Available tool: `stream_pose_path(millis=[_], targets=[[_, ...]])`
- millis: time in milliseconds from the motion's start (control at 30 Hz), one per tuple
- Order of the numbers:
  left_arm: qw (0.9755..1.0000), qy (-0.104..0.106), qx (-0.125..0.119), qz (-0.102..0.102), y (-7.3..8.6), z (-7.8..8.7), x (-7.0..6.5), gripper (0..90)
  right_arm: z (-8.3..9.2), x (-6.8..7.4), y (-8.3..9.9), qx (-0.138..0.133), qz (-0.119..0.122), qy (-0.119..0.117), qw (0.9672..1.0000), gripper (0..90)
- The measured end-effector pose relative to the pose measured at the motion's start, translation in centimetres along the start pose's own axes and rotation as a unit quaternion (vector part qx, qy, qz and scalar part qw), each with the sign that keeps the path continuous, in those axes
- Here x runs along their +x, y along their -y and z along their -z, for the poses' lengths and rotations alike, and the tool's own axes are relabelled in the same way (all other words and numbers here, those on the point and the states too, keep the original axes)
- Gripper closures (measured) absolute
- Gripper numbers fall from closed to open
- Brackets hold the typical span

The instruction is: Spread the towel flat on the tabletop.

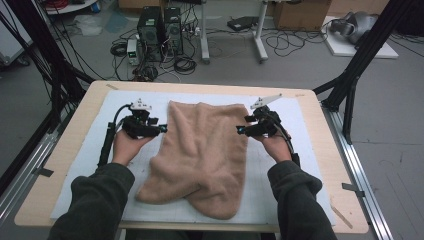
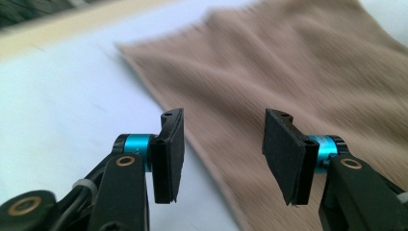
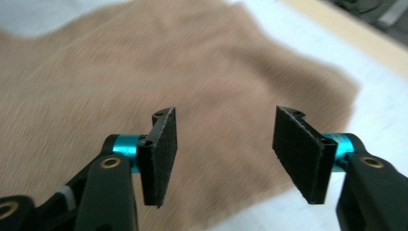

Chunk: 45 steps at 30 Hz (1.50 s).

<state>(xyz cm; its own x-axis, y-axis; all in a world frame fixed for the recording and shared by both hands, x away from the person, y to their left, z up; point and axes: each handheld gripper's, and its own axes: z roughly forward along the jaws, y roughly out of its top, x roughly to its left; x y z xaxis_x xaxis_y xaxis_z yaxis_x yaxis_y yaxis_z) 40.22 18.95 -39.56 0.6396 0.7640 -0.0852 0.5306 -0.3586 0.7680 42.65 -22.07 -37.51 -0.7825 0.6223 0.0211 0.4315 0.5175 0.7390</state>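
Fingers (image 2: 173, 154) of the left gripper (image 1: 161, 129) and right gripper (image 1: 240, 130) stand apart, holding nothing. Tan towel (image 1: 202, 155) lies rumpled between them on the white mat (image 1: 80, 165).

The table (image 1: 320, 165) is being looked at from above, from the person's side, forward and down, with the floor behind also being taken in. The beige towel (image 1: 202, 155) is being viewed very closely by the two gripper cameras, each along its own jaws, from opposite sides. The towel (image 2: 298, 67) (image 3: 144, 72) is being shared by all three views.
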Motion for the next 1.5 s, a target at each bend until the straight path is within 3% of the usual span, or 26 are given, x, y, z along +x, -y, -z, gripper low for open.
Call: stream_pose_path(millis=[100, 200, 233, 300, 333, 367, 400, 433, 467, 500, 533, 633, 700, 833, 900, 1000, 1033, 1067, 1100, 1167, 1233, 1300, 1333, 1367, 1433, 1500], targets=[[0.9996, 0.029, -0.001, -0.008, 2.1, 0.3, -1.1, 47.0, 0.4, 1.0, 1.5, -0.003, 0.0, -0.03, 0.9996, 41.5], [0.9985, 0.045, 0.026, -0.017, 3.6, 0.2, -1.8, 46.6, 0.6, 2.7, 3.8, 0.01, 0.002, -0.047, 0.9988, 43.3], [0.9983, 0.035, 0.036, -0.029, 4.3, -0.1, -2.2, 47.1, 0.3, 3.1, 4.4, 0.021, 0.009, -0.046, 0.9987, 43.9], [0.9979, 0.04, 0.042, -0.031, 4.6, -0.4, -2.2, 49.9, -0.1, 3.5, 5.0, 0.031, 0.011, -0.046, 0.9984, 45.0], [0.9973, 0.038, 0.053, -0.035, 4.7, -0.8, -2.4, 56.7, -1.0, 3.7, 6.0, 0.045, 0.015, -0.045, 0.9979, 47.2], [0.9973, 0.029, 0.051, -0.045, 4.9, -1.0, -2.6, 56.7, -1.0, 3.7, 6.0, 0.045, 0.015, -0.045, 0.9979, 47.2], [0.9971, 0.015, 0.05, -0.055, 4.9, -1.0, -2.7, 66.1, -1.8, 3.8, 6.4, 0.053, 0.007, -0.04, 0.9977, 52.0], [0.9974, 0.016, 0.047, -0.052, 4.9, -1.0, -2.7, 73.3, -2.2, 3.8, 6.5, 0.055, 0.013, -0.039, 0.9976, 57.4], [0.9974, 0.015, 0.048, -0.052, 4.9, -1.0, -2.6, 73.3, -2.2, 3.8, 6.5, 0.055, 0.013, -0.039, 0.9976, 57.4], [0.9975, 0.017, 0.048, -0.049, 4.9, -1.0, -2.6, 79.3, -2.3, 4.0, 6.4, 0.051, 0.02, -0.034, 0.9979, 67.1], [0.9976, 0.018, 0.048, -0.046, 4.9, -1.0, -2.5, 84.8, -2.5, 3.8, 6.3, 0.049, 0.019, -0.051, 0.9973, 83.3], [0.9975, 0.014, 0.052, -0.047, 4.9, -0.8, -2.4, 86.4, -2.4, 3.4, 6.2, 0.052, 0.013, -0.064, 0.9965, 85.4], [0.9972, -0.003, 0.052, -0.054, 4.8, -0.4, -2.6, 86.7, -1.7, 3.3, 5.9, 0.058, 0.02, -0.046, 0.997, 85.6], [0.9986, -0.032, 0.011, -0.042, 4.5, 1.6, -2.4, 87.0, 0.5, 3.2, 5.0, 0.045, 0.03, -0.008, 0.9985, 85.6], [0.9988, -0.035, -0.005, -0.035, 4.4, 2.5, -2.2, 87.0, 1.5, 3.1, 4.6, 0.035, 0.026, 0.005, 0.999, 85.5], [0.9986, -0.037, -0.001, -0.037, 4.5, 3.0, -2.4, 87.0, 1.8, 3.3, 4.3, 0.023, 0.027, 0.008, 0.9993, 84.9], [0.9989, -0.03, -0.001, -0.036, 4.5, 3.0, -2.5, 85.8, 1.0, 3.4, 4.6, 0.035, 0.029, -0.001, 0.999, 77.1], [0.9992, -0.025, -0.003, -0.033, 4.6, 2.9, -2.5, 85.8, 1.0, 3.4, 4.6, 0.035, 0.029, -0.001, 0.999, 77.1], [0.9994, -0.016, -0.01, -0.029, 4.7, 3.0, -2.5, 83.1, 0.4, 3.4, 4.8, 0.045, 0.024, -0.01, 0.9986, 71.3], [0.9996, 0.011, -0.02, -0.017, 4.9, 3.4, -2.4, 67.7, -0.1, 3.7, 5.1, 0.041, 0.022, -0.023, 0.9986, 62.7], [0.9988, 0.034, -0.028, -0.022, 5.3, 4.1, -2.6, 54.2, 0.2, 4.3, 5.0, 0.016, 0.023, -0.048, 0.9984, 56.9], [0.998, 0.044, -0.036, -0.026, 5.6, 4.9, -3.0, 52.2, 0.9, 5.3, 4.7, 0.004, 0.039, -0.06, 0.9974, 54.6], [0.9972, 0.056, -0.044, -0.026, 5.9, 5.3, -3.2, 48.8, 1.7, 6.3, 4.7, -0.013, 0.048, -0.078, 0.9957, 52.2], [0.9964, 0.065, -0.047, -0.029, 6.1, 5.7, -3.4, 48.8, 1.7, 6.3, 4.7, -0.013, 0.048, -0.078, 0.9957, 52.2], [0.9954, 0.074, -0.049, -0.037, 6.6, 6.2, -4.1, 42.8, 2.4, 7.9, 5.4, -0.015, 0.063, -0.096, 0.9933, 49.2], [0.9929, 0.1, -0.051, -0.039, 7.3, 6.6, -4.6, 41.6, 2.4, 8.5, 5.7, -0.013, 0.068, -0.105, 0.992, 49.0]])
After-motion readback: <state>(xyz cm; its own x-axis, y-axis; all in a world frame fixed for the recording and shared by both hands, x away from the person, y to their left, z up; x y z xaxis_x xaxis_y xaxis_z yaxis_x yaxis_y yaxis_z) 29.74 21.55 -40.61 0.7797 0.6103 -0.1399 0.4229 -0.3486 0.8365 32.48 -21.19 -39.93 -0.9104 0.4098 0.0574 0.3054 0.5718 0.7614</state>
